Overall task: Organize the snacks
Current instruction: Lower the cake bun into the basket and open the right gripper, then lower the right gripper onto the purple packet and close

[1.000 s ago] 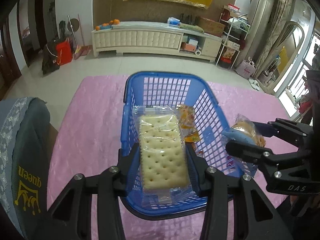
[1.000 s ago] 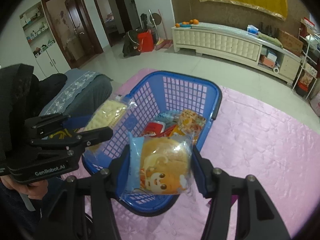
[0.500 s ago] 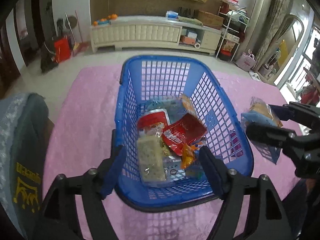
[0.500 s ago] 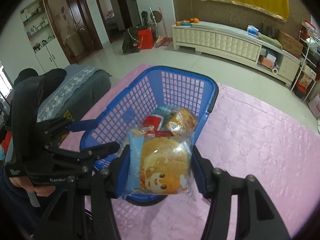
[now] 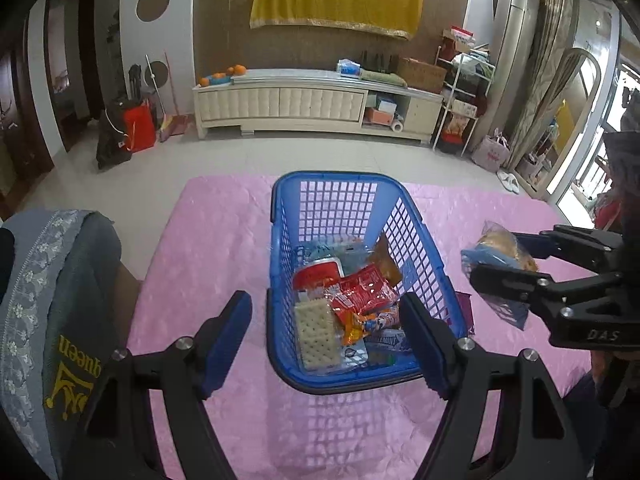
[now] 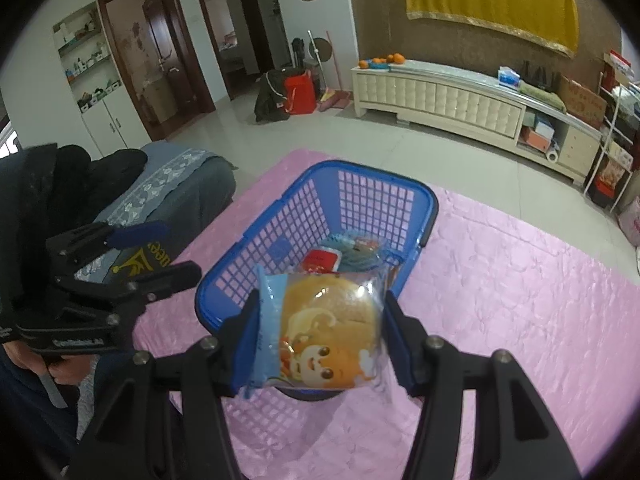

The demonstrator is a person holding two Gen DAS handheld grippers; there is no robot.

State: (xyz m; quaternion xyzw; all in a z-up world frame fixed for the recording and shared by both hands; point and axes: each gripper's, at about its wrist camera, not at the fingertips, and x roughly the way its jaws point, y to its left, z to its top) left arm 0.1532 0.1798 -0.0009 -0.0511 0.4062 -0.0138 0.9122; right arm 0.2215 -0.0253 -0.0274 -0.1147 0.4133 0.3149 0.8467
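Left gripper: jaws having just opened, hanging empty over the blue basket. Right gripper: clamping a bagged bun beside the basket on the pink cloth.

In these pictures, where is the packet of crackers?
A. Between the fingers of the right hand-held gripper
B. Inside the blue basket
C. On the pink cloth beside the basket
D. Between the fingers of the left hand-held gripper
B: the packet of crackers lies among other snacks inside the blue basket, and the left hand-held gripper above it stands open and empty.
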